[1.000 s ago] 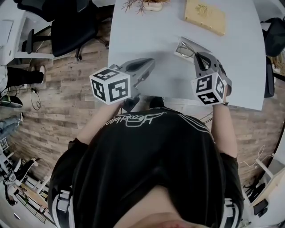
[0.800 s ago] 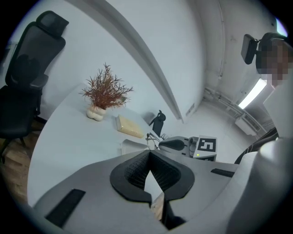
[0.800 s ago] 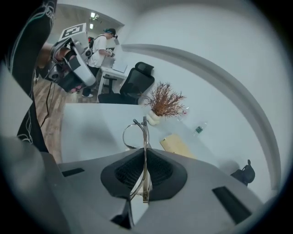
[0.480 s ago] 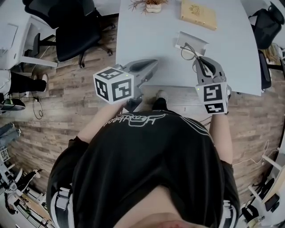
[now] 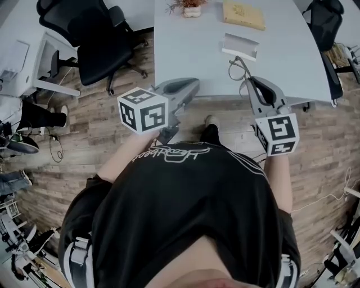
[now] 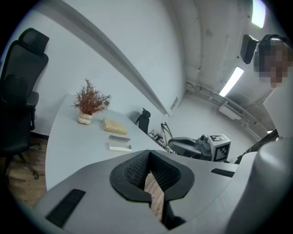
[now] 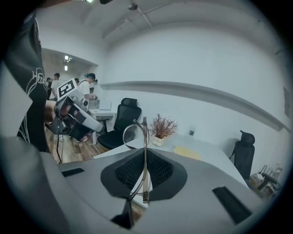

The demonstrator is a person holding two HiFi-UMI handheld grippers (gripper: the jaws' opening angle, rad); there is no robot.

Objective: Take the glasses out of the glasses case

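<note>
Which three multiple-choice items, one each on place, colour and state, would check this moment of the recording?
1. Where does the glasses case lie? A on the floor; B on the table; C on a chair.
2. What colour is the book near the plant? A red; B blue; C tan.
3. What is the right gripper doing? A gripping the glasses; B open, empty; C gripping the case.
Answers: 1 B, it rests on the tabletop, apart from both grippers; 2 C, its cover shows tan; 3 A, the frame stands clamped between its jaws.
</note>
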